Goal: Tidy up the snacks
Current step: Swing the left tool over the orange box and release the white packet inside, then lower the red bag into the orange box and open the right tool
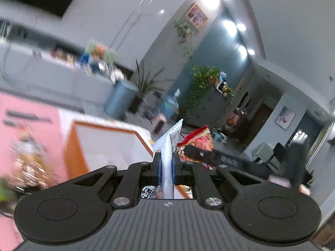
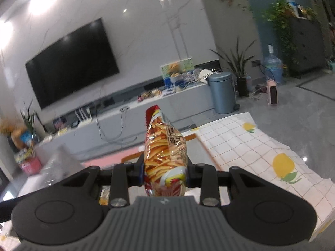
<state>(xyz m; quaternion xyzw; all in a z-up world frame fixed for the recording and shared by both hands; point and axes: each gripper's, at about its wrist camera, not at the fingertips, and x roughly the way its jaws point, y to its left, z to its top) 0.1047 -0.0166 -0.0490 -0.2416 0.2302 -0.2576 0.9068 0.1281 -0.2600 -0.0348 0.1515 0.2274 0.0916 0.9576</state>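
Crinkly foil is filling both tools. The left tool [image 1: 166, 168] is clamping a thin white sachet [image 1: 170, 148] edge-on, its serrated end pointing forward and up, its long axis running along the fingers. The right tool [image 2: 165, 174] is pinching a puffy red-and-yellow bag of fry-shaped sticks [image 2: 165, 152], standing upright between the pads, its crimped top leaning away from the camera.

Both snacks are hanging in the air above the surface, which is wearing a checked cloth with lemon prints [image 2: 247, 146]. An orange-rimmed white tray [image 1: 108, 144], blurred, is lying ahead and to the left of the sachet, so the left hand looks nearer to it; the fries bag is sitting over the cloth's near edge. Likely each pack is travelling toward a sorting spot.
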